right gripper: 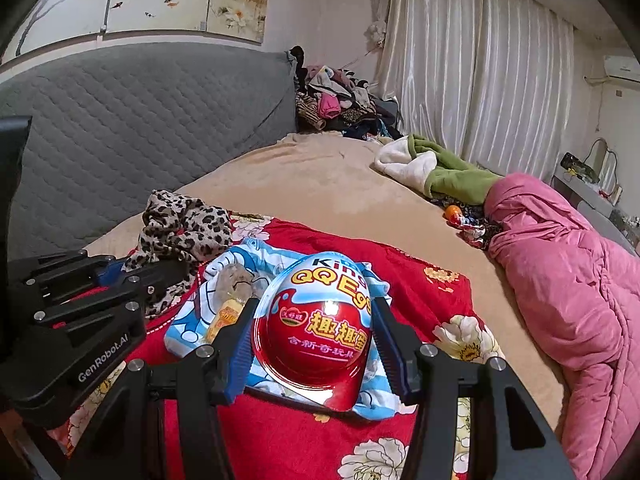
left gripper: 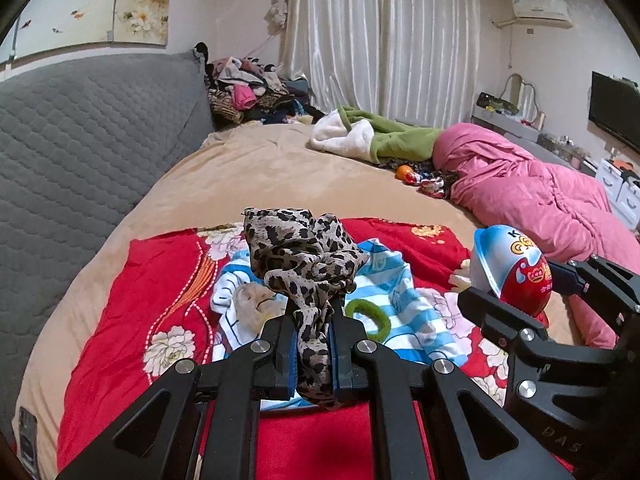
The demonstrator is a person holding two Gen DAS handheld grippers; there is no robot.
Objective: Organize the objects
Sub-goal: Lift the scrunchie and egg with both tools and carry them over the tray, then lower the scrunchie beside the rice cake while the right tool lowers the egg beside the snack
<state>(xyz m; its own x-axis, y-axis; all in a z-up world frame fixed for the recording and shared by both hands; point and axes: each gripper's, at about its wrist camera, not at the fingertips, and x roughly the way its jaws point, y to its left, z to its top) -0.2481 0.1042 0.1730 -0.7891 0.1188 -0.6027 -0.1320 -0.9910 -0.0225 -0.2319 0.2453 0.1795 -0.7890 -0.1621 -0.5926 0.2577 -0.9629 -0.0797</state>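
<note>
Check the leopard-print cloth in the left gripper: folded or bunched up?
Bunched. The leopard-print cloth rises in a crumpled wad with no flat folds, pinched between the shut left gripper's blue pads.

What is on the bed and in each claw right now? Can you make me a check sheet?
Surface: tan bed with a red flowered blanket spread on it.
Job's things: leopard scarf, egg toy, striped blue shirt, green hair tie.
Clutter: pink quilt, green and white blanket, small orange toy, clothes pile.
Claws: left claw shut on the leopard scarf; right claw shut on the egg toy.
Cables: nothing seen.
Surroundings: grey headboard, white curtains, air conditioner, television.
</note>
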